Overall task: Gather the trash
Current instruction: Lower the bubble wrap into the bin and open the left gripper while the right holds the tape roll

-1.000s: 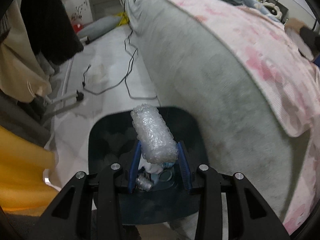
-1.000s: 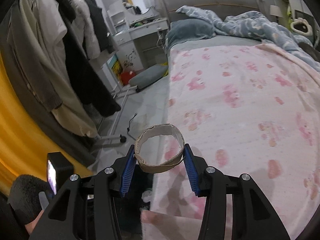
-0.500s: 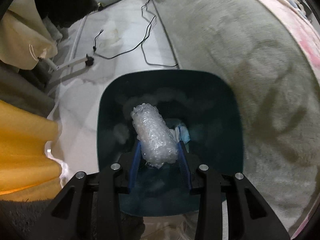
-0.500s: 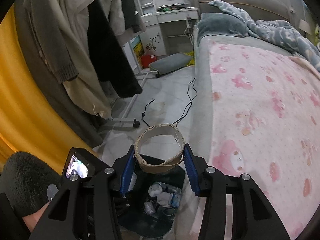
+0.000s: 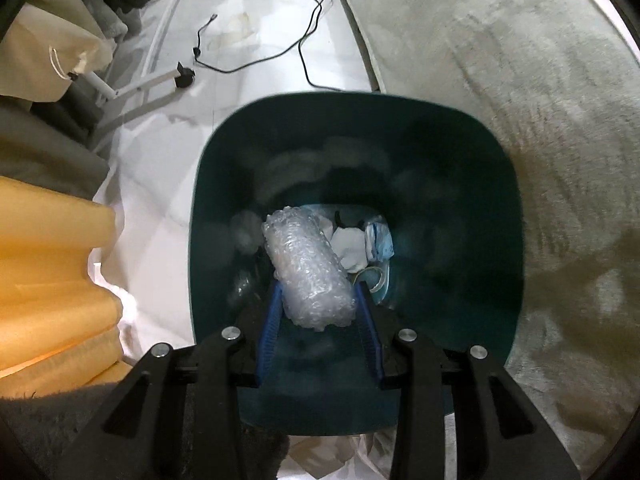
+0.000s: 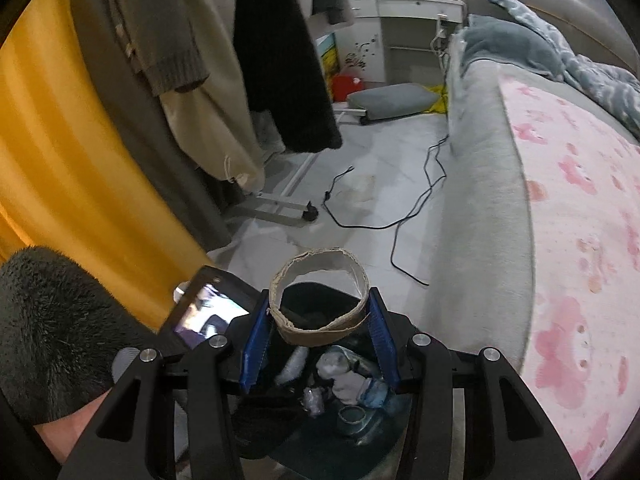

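Observation:
My left gripper points straight down into a dark teal trash bin and is shut on a roll of bubble wrap. Crumpled white paper and a blue wrapper lie at the bin's bottom. In the right wrist view my right gripper is shut on a brown cardboard tape ring, held over the same bin, whose trash shows below. A dark fuzzy sleeve and the left gripper's camera screen sit at the lower left.
A bed with a grey side and pink flowered cover runs along the right. Black cables trail over the white floor. A clothes rack with coats and a yellow curtain stand on the left.
The left gripper has sunk into the bin with the bubble wrap, and the bin now fills its view. The right gripper has swung left off the bed to above the bin, still holding the ring.

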Action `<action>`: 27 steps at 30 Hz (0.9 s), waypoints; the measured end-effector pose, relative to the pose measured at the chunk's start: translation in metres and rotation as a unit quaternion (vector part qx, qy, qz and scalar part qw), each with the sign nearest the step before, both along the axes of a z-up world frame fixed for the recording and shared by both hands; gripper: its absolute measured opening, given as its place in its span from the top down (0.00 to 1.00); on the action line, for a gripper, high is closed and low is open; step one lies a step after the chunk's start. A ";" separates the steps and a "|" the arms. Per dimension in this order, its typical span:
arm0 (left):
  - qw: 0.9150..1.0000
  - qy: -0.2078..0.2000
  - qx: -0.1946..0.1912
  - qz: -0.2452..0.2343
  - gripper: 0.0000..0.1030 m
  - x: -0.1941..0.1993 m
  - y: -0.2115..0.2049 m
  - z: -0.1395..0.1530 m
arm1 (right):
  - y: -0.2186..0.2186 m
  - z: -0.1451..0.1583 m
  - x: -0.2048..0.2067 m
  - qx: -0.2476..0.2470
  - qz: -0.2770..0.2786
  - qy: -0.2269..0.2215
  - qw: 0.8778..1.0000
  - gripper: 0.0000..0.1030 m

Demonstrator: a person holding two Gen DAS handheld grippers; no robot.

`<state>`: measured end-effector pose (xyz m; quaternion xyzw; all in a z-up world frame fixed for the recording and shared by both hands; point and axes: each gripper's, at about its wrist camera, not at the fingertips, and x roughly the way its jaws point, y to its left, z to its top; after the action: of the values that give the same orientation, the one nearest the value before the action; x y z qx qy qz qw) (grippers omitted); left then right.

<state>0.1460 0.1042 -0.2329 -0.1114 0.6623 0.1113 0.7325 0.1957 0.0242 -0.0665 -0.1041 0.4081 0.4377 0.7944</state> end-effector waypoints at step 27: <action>0.997 0.025 -0.057 0.053 0.25 -0.002 0.024 -0.038 | 0.036 -0.041 0.012 -0.034 -0.019 0.059 0.998 0.53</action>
<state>0.1443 0.1280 -0.2705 -0.1853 0.6789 0.1147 0.7012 0.2080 0.0605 -0.1079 -0.0973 0.4705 0.4139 0.7732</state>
